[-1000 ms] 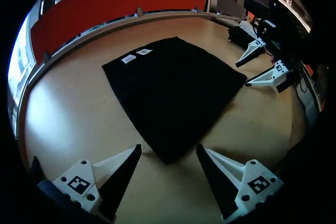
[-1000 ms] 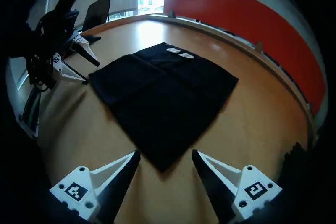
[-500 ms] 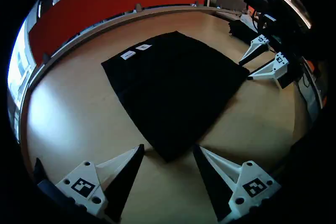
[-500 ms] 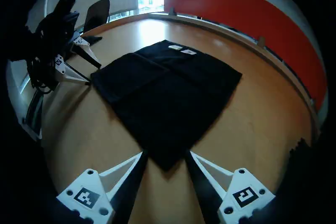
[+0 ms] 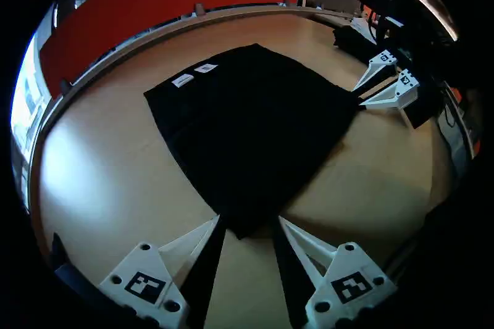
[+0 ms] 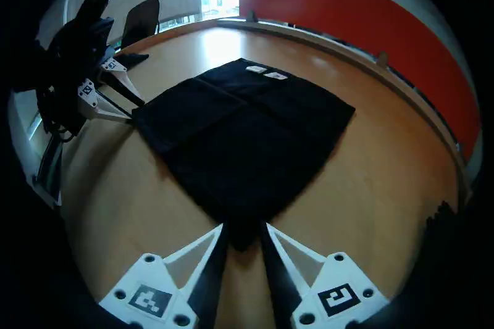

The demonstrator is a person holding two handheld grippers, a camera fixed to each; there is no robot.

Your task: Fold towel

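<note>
the left gripper (image 5: 248, 225), white plastic with dark wedge fingers, straddles one corner of a black towel (image 5: 253, 113), jaws a narrow gap apart, flanking the cloth without a clear pinch. the right gripper (image 6: 244, 230) brackets the neighbouring corner, jaws closer, likewise not plainly clamped. the towel, soft, matte and roughly square, lies flat on a smooth, glossy wooden table (image 5: 111, 162), two white tags (image 5: 193, 74) near its far edge.

The black towel (image 5: 253, 131) lies flat on the table (image 5: 111, 162). The left gripper (image 5: 247, 229) straddles its near corner, jaws narrowly apart; the right gripper (image 5: 358, 98) meets the far-right corner.
</note>
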